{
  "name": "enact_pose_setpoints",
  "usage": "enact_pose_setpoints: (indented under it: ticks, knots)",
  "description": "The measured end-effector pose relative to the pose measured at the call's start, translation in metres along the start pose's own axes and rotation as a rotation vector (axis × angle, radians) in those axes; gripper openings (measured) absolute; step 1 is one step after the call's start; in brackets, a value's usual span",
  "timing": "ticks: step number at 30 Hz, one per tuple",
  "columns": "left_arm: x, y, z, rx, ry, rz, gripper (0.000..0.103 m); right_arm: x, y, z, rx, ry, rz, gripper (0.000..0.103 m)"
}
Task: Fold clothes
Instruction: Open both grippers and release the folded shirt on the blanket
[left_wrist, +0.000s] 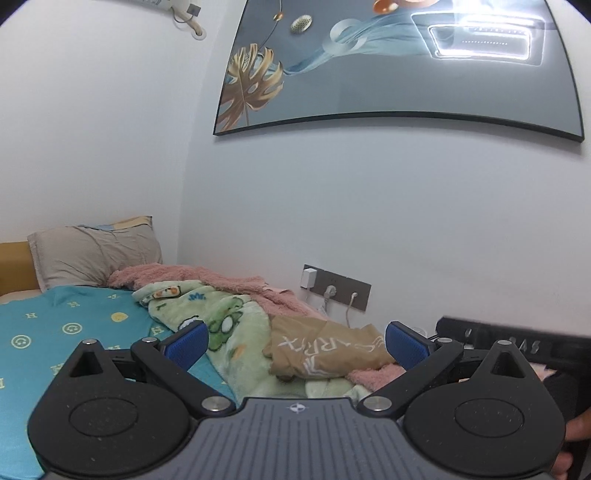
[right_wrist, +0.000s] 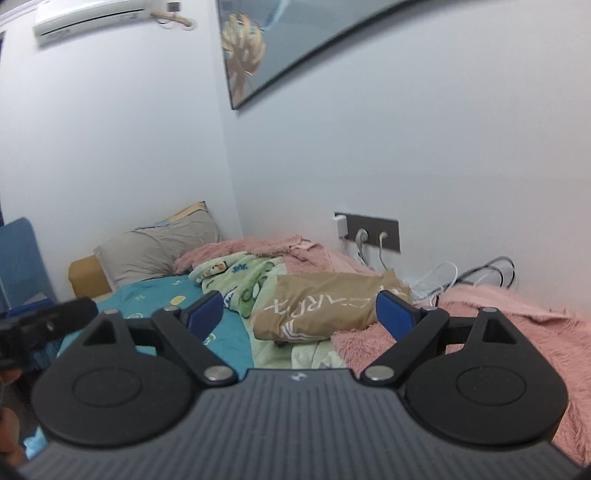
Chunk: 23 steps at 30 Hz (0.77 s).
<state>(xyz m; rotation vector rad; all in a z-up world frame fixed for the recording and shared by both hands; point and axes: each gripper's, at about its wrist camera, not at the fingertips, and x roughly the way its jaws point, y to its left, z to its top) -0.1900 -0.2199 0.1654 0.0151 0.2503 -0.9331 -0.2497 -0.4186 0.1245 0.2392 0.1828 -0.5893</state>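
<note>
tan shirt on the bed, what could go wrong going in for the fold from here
1. The tan shirt lies crumpled on the green cartoon blanket and against the pink fleece blanket; an open gripper closing low could pinch blanket along with shirt.
2. Charger cables trail from the wall outlet onto the bed just behind the shirt, so a pull could snag them.
3. Both the left gripper and right gripper aim at the same bundle and might collide.
</note>
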Motion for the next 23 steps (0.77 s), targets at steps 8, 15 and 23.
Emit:
enact_pose_setpoints:
  ticks: [8,15,23]
  knots:
    - [-0.006,0.013,-0.011,0.016,0.011,0.051,0.103,-0.004,0.020,-0.004,-0.037,-0.012,0.003,0.091]
    - [-0.010,0.016,-0.012,0.013,0.003,0.046,0.103,-0.004,0.026,-0.006,-0.058,-0.017,-0.013,0.091]
    - [-0.013,0.014,-0.015,0.028,0.006,0.062,0.103,-0.010,0.030,-0.007,-0.067,-0.033,-0.025,0.091]
